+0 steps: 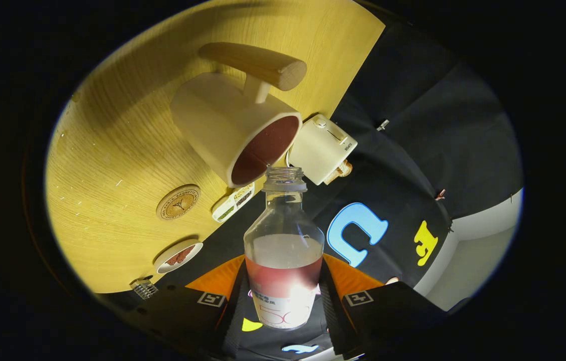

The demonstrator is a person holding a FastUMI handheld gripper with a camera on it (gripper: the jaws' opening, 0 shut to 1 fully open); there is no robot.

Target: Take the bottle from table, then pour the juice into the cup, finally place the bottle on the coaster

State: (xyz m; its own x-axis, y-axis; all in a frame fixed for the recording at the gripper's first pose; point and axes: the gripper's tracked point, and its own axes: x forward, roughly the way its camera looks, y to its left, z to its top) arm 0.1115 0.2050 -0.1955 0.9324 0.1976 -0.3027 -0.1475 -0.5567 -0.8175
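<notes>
A clear bottle point(283, 250) with no cap stands between the fingers of my gripper point(283, 301), which is shut on its lower body. Pinkish-red juice fills roughly its lower half. The bottle's mouth sits just at the rim of a cream cup point(222, 125) with a thick wooden handle point(255, 64). The cup's inside looks reddish-brown. The cup stands on the yellow wooden table point(112, 150), which appears tilted from here. A round cork coaster point(178, 202) lies on the table beside the cup, nearer to the fingers.
A white box-like device point(322, 148) with a knob sits at the table's edge behind the bottle's mouth. A small labelled packet point(233, 202) lies under the cup's rim. A little white dish point(178, 255) and a small clear ridged item point(144, 288) rest near the table's edge.
</notes>
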